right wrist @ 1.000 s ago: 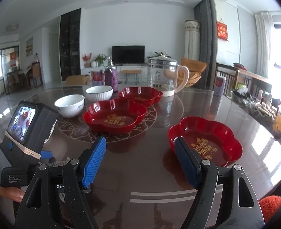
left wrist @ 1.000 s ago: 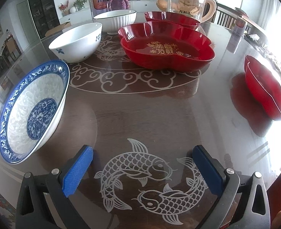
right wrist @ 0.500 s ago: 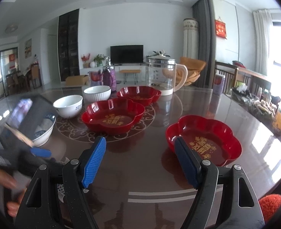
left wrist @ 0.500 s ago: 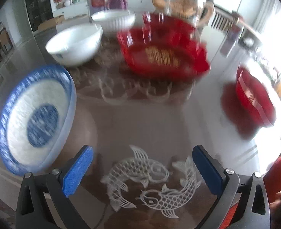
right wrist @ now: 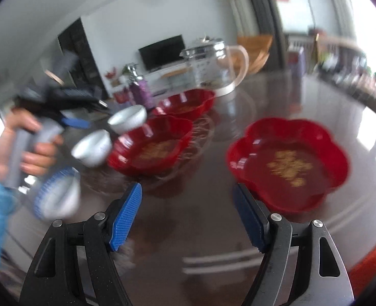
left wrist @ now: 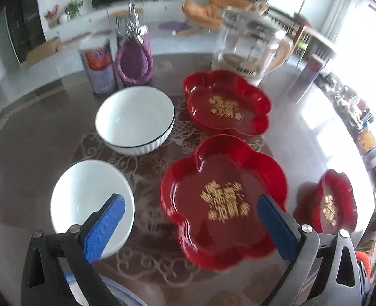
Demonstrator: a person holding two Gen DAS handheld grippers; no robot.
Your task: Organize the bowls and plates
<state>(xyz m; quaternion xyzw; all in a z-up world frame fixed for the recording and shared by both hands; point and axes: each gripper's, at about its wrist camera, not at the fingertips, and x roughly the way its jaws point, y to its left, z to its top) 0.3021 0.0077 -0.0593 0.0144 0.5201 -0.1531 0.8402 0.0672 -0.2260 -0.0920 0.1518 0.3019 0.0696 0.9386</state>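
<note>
Left hand-held gripper [left wrist: 191,225] jaws wide apart, empty, right hand-held gripper [right wrist: 188,215] likewise, both angled down

The right gripper [right wrist: 188,214] is hovering with jaws wide apart and empty over the table [right wrist: 213,178], near a red flower-shaped plate [right wrist: 287,163]; a hand [right wrist: 27,148] is gripping the left gripper [right wrist: 75,122].
</note>
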